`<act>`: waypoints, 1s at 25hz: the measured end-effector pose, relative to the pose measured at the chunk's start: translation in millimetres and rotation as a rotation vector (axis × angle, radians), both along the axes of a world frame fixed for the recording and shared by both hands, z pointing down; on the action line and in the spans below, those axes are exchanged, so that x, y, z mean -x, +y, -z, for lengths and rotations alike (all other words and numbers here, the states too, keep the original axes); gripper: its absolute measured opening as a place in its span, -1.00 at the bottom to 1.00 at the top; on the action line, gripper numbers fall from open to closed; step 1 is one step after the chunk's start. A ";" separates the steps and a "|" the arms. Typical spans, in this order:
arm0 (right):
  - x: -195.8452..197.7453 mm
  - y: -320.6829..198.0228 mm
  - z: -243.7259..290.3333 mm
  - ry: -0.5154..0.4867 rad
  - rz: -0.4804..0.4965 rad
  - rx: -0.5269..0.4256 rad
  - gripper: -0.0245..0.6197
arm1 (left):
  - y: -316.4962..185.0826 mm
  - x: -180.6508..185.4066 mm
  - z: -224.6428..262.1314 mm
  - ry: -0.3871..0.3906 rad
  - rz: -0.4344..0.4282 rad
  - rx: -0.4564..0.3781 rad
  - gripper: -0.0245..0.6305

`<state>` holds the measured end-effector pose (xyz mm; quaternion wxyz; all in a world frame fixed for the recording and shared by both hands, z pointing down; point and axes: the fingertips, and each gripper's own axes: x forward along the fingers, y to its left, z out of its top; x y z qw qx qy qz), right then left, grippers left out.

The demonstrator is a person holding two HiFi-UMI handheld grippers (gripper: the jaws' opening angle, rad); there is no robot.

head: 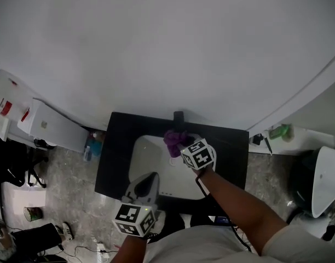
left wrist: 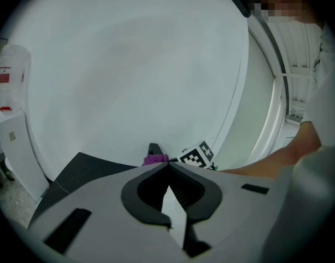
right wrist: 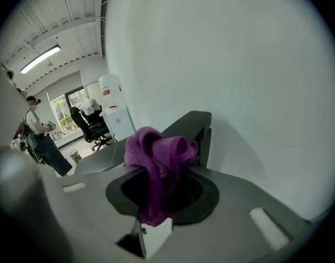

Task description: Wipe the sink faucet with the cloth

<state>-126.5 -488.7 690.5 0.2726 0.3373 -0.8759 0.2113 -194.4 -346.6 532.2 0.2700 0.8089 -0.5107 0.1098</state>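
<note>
Where pinched, fuzzy cloth [right wrist: 156,160] seemingly meets faucet [right wrist: 194,123].

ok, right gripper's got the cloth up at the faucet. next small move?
Likely ease the right gripper forward so the purple cloth presses onto the black faucet, then start rubbing. The cloth is clamped in its jaws and bunched just in front of the faucet; contact can't be confirmed. The left gripper is shut, empty, at the sink's near edge.

Our left claw [head: 149,177] and right claw [head: 181,145] are grey, each bearing a white cube [head: 136,219] with black square markers; our sleeve [head: 290,240] is pale.
</note>
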 end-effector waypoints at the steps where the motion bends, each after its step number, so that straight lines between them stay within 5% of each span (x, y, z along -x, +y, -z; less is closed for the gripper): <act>1: 4.2 -5.5 -0.8 0.001 0.006 -0.005 -0.67 | 1.0 -0.8 0.4 -0.001 0.001 0.000 -0.90; 10: 11.7 86.4 -16.6 0.011 0.138 0.090 -0.68 | 6.6 -4.5 0.4 0.007 0.001 -0.004 -0.91; 17: 12.9 2.4 -3.5 0.028 0.079 0.019 -0.66 | 11.5 -5.4 2.8 -0.003 0.001 -0.004 -0.91; 25: 15.3 87.5 -1.3 0.010 0.196 0.075 -0.68 | 13.3 -5.2 8.3 -0.013 0.001 -0.027 -0.90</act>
